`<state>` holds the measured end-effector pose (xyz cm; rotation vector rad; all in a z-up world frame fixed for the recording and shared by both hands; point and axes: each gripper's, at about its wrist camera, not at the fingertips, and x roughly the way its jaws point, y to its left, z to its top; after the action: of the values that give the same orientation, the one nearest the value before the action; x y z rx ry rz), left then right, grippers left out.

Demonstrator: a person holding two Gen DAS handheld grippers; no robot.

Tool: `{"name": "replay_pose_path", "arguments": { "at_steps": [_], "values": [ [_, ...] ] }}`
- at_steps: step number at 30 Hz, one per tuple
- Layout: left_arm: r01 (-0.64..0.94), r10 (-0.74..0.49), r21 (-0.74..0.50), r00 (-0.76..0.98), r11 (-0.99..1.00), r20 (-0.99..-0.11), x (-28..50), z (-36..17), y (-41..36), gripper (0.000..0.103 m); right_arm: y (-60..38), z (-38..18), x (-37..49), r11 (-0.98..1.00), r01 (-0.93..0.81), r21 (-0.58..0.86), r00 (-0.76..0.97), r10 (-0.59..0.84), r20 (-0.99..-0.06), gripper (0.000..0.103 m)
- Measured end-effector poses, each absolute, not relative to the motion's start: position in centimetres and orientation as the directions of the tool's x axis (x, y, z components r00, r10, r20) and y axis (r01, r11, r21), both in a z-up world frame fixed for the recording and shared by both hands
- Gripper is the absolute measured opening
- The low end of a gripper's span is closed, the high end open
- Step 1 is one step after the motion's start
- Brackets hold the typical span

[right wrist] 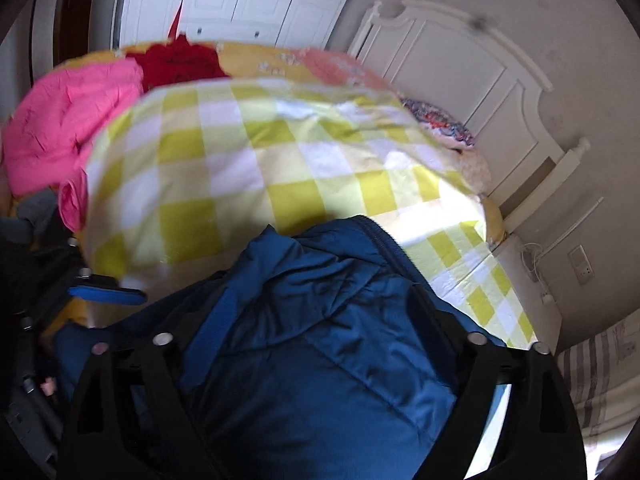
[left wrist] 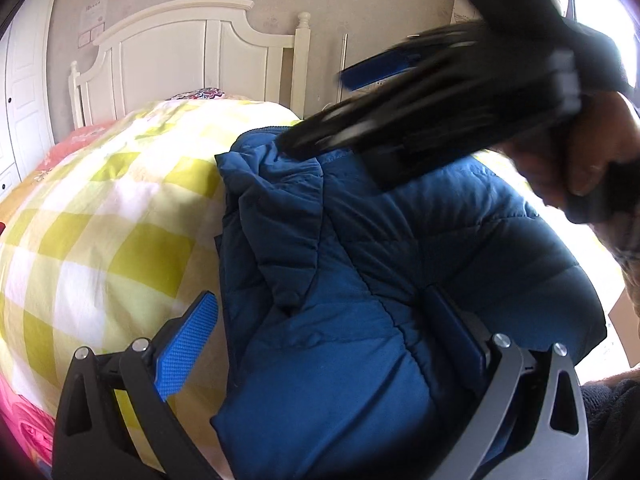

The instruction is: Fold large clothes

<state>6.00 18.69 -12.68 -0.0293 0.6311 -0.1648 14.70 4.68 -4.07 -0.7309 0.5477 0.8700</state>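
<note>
A: Where is the jacket [left wrist: 360,280]?
B: Bunched on the checked quilt [left wrist: 100,220]; its sleeves are hidden in folds.
A: The grippers?
B: Left gripper [left wrist: 320,336] spread wide around the padding. Right gripper [right wrist: 312,344] straddles it; its grip cannot be told.

daylight from right | glare on quilt [right wrist: 452,208] | motion blur | fisheye edge warp
</note>
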Motion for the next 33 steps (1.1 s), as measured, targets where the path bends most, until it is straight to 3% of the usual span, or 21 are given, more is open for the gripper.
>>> {"name": "replay_pose_path", "arguments": {
  "at_steps": [4,7,10,13,16,18,19,21,22,23,25,30,33],
  "values": [
    [0.146,-0.173,-0.094,0.786,0.985,-0.594,6.1,-13.1,19.0,0.101,3.6,-8.1,15.3,0.435,-0.835,-0.337,0.515,0.4,-0.759,0.086],
    [0.134,-0.172,-0.107,0.772,0.985,-0.612,5.8,-12.5,19.4,0.101,2.6,-8.4,16.7,0.478,-0.854,-0.208,0.441,0.451,-0.776,0.087],
    [0.161,-0.215,-0.143,0.731,0.977,-0.647,5.5,-10.2,20.1,0.098,2.4,-8.3,16.5,0.484,-0.852,-0.201,0.445,0.468,-0.763,0.086],
    [0.204,-0.317,-0.26,0.781,0.944,-0.539,4.8,-5.9,21.9,0.098,1.7,-8.2,16.7,0.491,-0.856,-0.159,0.43,0.508,-0.746,0.086],
    [0.201,-0.259,-0.17,0.846,0.965,-0.467,4.9,-3.3,21.3,0.099,1.1,-7.9,16.8,0.498,-0.857,-0.132,0.421,0.53,-0.736,0.086],
    [0.154,-0.171,-0.076,0.832,0.985,-0.528,6.5,-4.8,19.8,0.1,0.8,-7.4,16.8,0.495,-0.86,-0.12,0.416,0.547,-0.727,0.078],
    [0.124,-0.145,-0.075,0.846,0.989,-0.512,6.9,-6.0,19.7,0.099,0.4,-7.0,16.9,0.501,-0.855,-0.134,0.432,0.546,-0.718,0.076],
    [0.096,-0.126,-0.085,0.842,0.992,-0.525,7.1,-7.5,20.4,0.099,0.3,-7.1,16.0,0.464,-0.832,-0.304,0.528,0.498,-0.688,0.075],
    [0.073,-0.093,-0.057,0.805,0.996,-0.586,7.7,-8.6,20.6,0.099,0.2,-7.1,15.8,0.446,-0.83,-0.333,0.541,0.502,-0.675,0.075],
    [0.076,-0.09,-0.048,0.773,0.996,-0.628,8.0,-10.0,20.7,0.099,-0.2,-6.6,16.2,0.462,-0.83,-0.313,0.538,0.514,-0.668,0.075],
    [0.084,-0.145,-0.129,0.784,0.988,-0.604,7.2,-10.7,21.9,0.099,-1.0,-5.8,17.8,0.534,-0.79,-0.302,0.579,0.485,-0.656,0.075],
    [0.088,-0.162,-0.151,0.781,0.985,-0.603,6.8,-10.7,22.9,0.101,-3.4,-4.0,20.3,0.625,-0.746,-0.231,0.611,0.504,-0.61,0.075],
    [0.091,-0.193,-0.196,0.775,0.976,-0.602,6.7,-11.4,23.4,0.101,-5.4,-3.5,23.3,0.746,-0.661,-0.086,0.639,0.499,-0.585,0.077]
  ]
}}
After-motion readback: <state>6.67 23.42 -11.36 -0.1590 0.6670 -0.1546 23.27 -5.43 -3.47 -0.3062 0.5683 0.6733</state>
